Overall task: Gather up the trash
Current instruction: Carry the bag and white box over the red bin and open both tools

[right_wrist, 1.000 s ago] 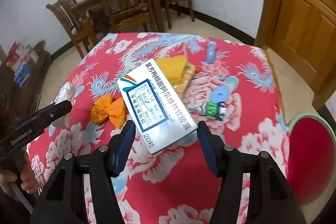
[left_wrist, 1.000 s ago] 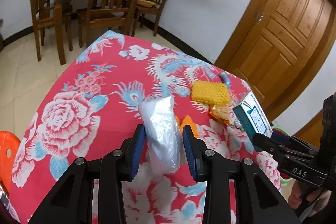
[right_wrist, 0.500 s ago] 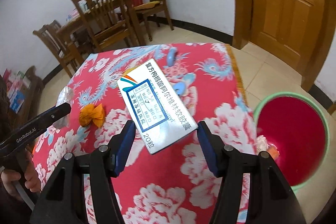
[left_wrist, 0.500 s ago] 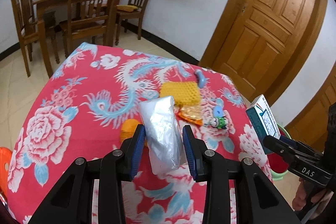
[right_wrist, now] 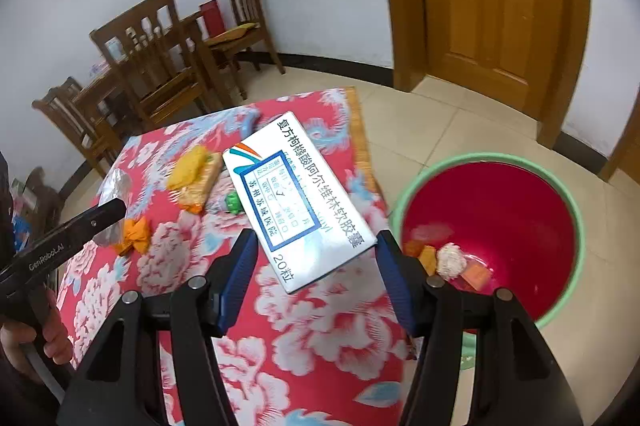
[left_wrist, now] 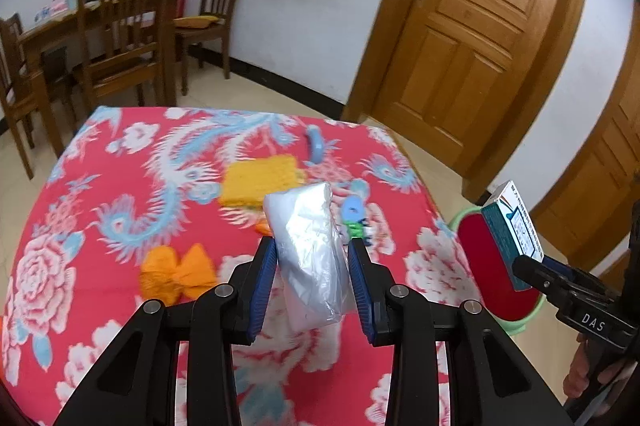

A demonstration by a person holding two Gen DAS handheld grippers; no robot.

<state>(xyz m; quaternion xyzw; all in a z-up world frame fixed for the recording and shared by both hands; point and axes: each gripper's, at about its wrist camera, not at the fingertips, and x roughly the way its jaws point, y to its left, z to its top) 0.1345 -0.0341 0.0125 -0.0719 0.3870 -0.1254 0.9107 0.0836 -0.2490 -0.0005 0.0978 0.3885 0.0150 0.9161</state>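
The left gripper (left_wrist: 312,278) is holding a crumpled clear plastic bag (left_wrist: 308,254), its blue fingers (left_wrist: 264,278) clamped on both sides of the bag. The right gripper (right_wrist: 314,274) is carrying a flat white and blue cardboard medicine box (right_wrist: 300,198), and its fingers (right_wrist: 238,274) are pressing on the two long edges of the box.

Compared with a second ago, both grippers are travelling toward the right edge of the worktop (left_wrist: 120,186), which is covered by a red cloth with flowers. The round red plastic bin with a green rim (right_wrist: 492,226), standing on the floor just beside that edge, is now filling a big part of the right wrist view, where before only a small piece of it was showing. The box is now hanging over the right edge of the worktop, close to the bin but not yet over its opening. The bag is staying above the middle of the worktop.

I am judging that both pieces are on the way to the bin, where some small trash is already lying. An orange crumpled wrapper (left_wrist: 178,274), a yellow knitted pad (left_wrist: 260,182) and some small blue and green objects (left_wrist: 354,214) are remaining on the worktop, so collecting is not finished.
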